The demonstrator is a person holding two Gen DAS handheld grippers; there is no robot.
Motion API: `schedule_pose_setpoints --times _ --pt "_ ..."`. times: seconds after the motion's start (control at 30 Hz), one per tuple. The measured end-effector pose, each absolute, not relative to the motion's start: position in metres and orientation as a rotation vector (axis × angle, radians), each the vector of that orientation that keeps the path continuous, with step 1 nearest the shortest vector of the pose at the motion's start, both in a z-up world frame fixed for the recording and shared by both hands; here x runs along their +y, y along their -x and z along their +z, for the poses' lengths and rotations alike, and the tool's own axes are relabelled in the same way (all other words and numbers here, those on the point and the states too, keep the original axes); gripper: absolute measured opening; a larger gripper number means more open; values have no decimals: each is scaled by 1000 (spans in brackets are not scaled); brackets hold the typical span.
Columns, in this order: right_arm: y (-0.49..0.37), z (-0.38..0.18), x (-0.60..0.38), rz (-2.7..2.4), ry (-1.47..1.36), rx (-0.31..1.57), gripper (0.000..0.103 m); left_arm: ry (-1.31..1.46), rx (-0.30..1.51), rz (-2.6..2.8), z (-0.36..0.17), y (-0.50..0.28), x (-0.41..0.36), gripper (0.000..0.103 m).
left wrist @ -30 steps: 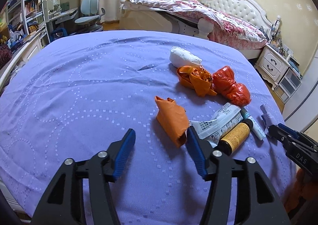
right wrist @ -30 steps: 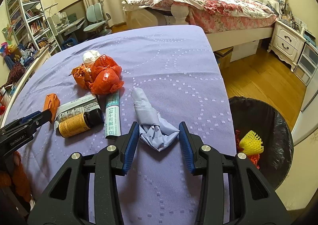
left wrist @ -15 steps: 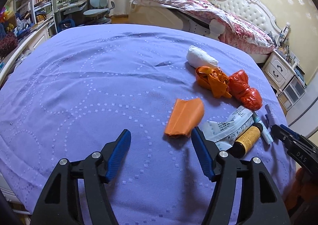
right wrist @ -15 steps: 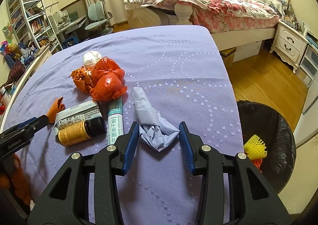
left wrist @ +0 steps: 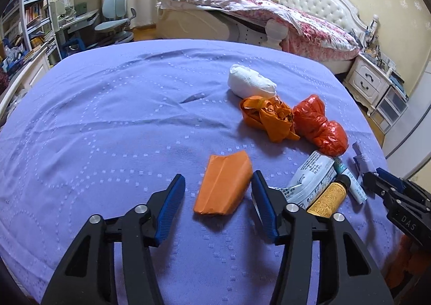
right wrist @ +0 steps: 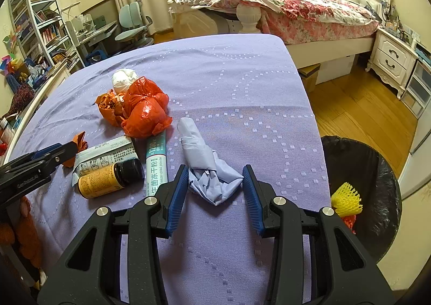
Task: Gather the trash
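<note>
Trash lies on a purple-covered table (left wrist: 94, 130). My left gripper (left wrist: 218, 183) is open, its jaws on either side of a flat orange paper piece (left wrist: 223, 186). My right gripper (right wrist: 215, 178) is open, its jaws on either side of a crumpled pale blue wad (right wrist: 207, 170). Behind lie a white wad (left wrist: 250, 84), an orange bag (left wrist: 266, 116), a red bag (left wrist: 320, 127), a white packet (left wrist: 309, 181), a teal tube (right wrist: 156, 162) and an amber bottle (right wrist: 107, 178). A black-lined bin (right wrist: 377, 197) stands off the table's right edge, holding yellow foam net (right wrist: 346, 200).
A bed with a floral cover (right wrist: 296, 9) stands behind the table. A white nightstand (right wrist: 393, 60) is at the far right. A desk, chair (left wrist: 115, 17) and bookshelves (right wrist: 40, 27) line the left. Wooden floor (right wrist: 358, 105) lies right of the table.
My left gripper has swung so the orange paper, earlier beside its right finger, now lies between its jaws. The orange paper has flattened out. My right gripper has stayed around the blue wad.
</note>
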State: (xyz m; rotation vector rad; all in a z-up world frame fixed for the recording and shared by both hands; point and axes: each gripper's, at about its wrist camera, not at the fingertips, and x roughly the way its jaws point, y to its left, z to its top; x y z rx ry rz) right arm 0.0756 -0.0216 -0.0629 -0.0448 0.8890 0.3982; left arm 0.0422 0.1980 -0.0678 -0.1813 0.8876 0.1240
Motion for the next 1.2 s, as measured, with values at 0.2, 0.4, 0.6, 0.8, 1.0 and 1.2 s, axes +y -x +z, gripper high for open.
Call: schedule_pose_setpoints --times 0.2,0.4,0.6,0.8,1.0,1.2 --pt "-76 -63 -22 398 45 889 40 171 895 110 -72 -41 195 35" --pt "-76 -63 -21 399 43 886 40 186 875 123 -70 -34 199 34" --pt "-71 -59 -24 397 29 867 40 205 820 148 -56 -19 201 33" --pt "-64 -50 -36 390 12 843 40 214 761 132 -34 -5 186 33" --pt "-53 -36 -61 356 -13 807 40 205 721 67 -19 -1 156 33" --pt "-42 -23 -101 278 -43 766 40 177 698 -28 -12 -6 113 33"
